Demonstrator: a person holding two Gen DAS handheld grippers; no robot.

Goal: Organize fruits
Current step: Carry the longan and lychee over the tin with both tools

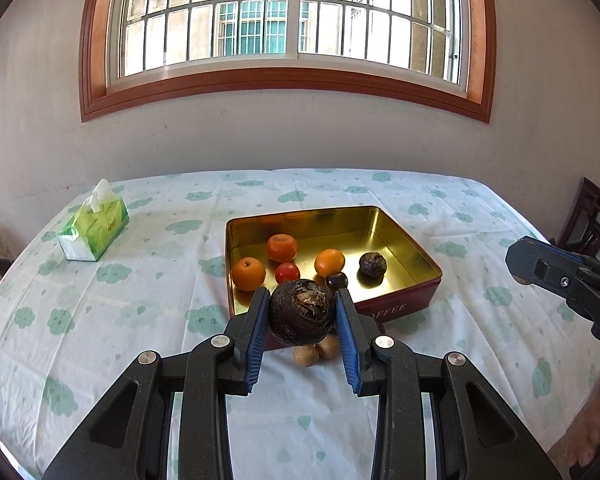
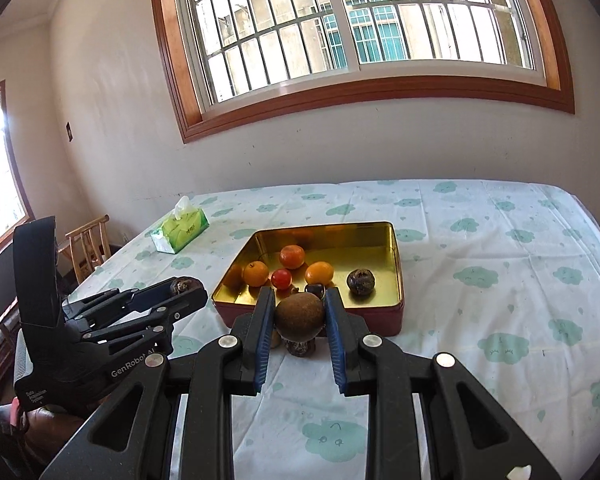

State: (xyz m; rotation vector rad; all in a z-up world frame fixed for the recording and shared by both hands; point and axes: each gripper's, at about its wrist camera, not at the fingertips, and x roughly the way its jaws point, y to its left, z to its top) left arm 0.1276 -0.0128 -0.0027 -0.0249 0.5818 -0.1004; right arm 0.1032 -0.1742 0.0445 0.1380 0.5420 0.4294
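My left gripper [image 1: 302,300] is shut on a dark, wrinkled round fruit [image 1: 302,314], held above the table in front of the tin. Two brownish kiwis [image 1: 316,351] lie on the cloth just below it. My right gripper [image 2: 299,304] is shut on a brown, rough-skinned round fruit [image 2: 299,317]; a dark wrinkled fruit [image 2: 300,347] sits on the cloth under it. The gold-lined red tin [image 1: 420,250] [image 2: 398,264] holds three oranges [image 1: 329,263], a red tomato [image 1: 287,273], a small dark fruit [image 1: 336,281] and a dark wrinkled fruit [image 1: 373,265]. Each gripper shows in the other's view: the right gripper [image 1: 516,264], the left gripper [image 2: 184,286].
A green tissue box [image 1: 94,228] [image 2: 180,232] stands at the table's back left. The cloud-print tablecloth [image 2: 500,280] covers the table. A wooden chair [image 2: 86,244] stands off the left edge, dark furniture [image 1: 592,220] off the right. A person's hand [image 1: 596,420] shows at lower right.
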